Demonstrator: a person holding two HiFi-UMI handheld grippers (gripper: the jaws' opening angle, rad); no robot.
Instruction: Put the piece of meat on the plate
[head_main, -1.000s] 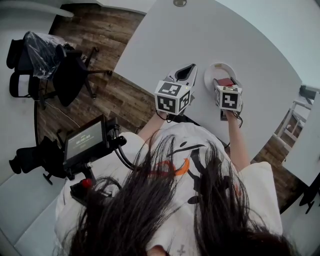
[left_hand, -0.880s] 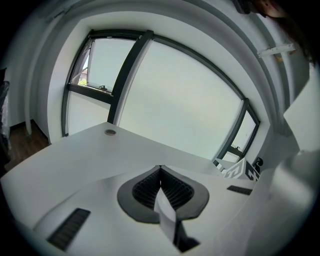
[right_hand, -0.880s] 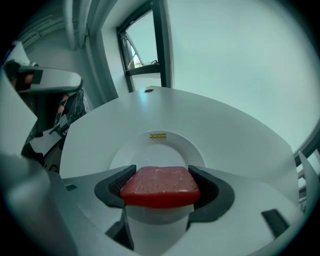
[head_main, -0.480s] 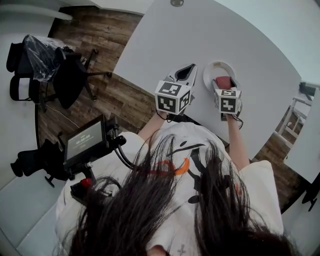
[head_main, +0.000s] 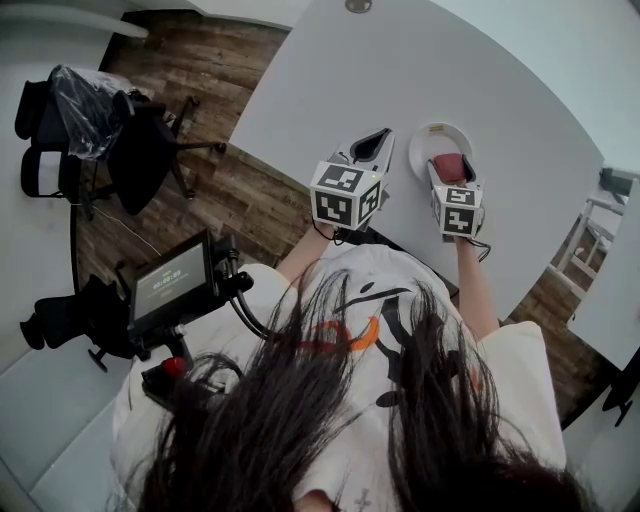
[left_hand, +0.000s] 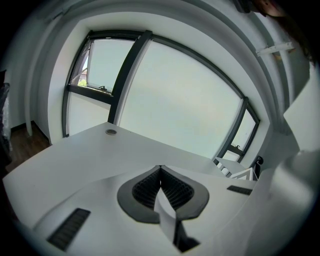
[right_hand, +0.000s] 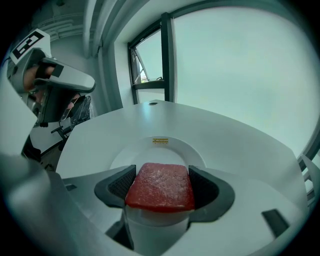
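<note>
- Head view: our right gripper (head_main: 449, 172) sits at the near edge of the white plate (head_main: 437, 134) on the white table (head_main: 330, 80). The red piece of meat (head_main: 450, 165) is at its tip, over the plate's near part. Our left gripper (head_main: 372, 148) lies just beside the plate, on its left, and takes no part.
- Left gripper view: the jaws are pressed together with nothing between them. We see only bare table and windows beyond.
- Right gripper view: the jaws stand part-way open and are clamped on the meat, with a ribbed pad (right_hand: 119, 184) against each flank. The plate lies under and beyond the slab. We cannot tell whether the meat rests on it or hangs just above.
- Handling: the slab spans the jaws flat and does not sag, so we judge it fairly stiff and light. Its top looks frosted or moist, so it may be slippery. The hold on its two opposite sides, about midway along, seems the right one. On release it may cling to one pad and tip.
</note>
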